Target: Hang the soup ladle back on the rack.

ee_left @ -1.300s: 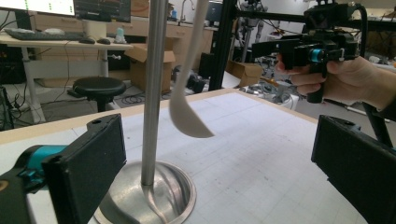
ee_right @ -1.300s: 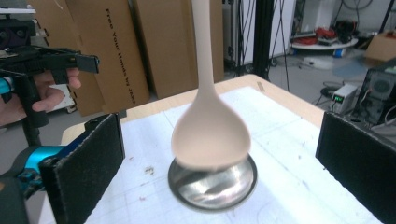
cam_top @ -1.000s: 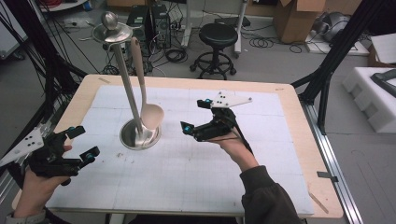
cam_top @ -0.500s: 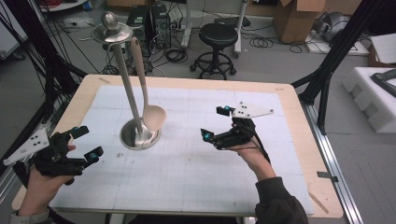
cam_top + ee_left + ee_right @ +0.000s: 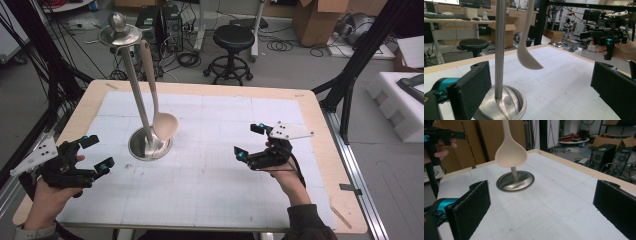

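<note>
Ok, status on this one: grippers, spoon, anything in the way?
Left gripper open, empty, left of stand. Right gripper open, empty, right of it. Spoon hanging on metal stand, bowl down, above base. Nothing between grippers and spoon.

Both grippers' jaws wide apart

Polished metal stand [image 5: 142, 115] gleams, its base mirror-smooth; the hanging ladle [image 5: 159, 112] is matt cream plastic; matt white gridded sheet [image 5: 210, 170] covers the pale wooden tabletop [image 5: 320, 125]

even indoor light, perhaps slightly soft focus
</note>
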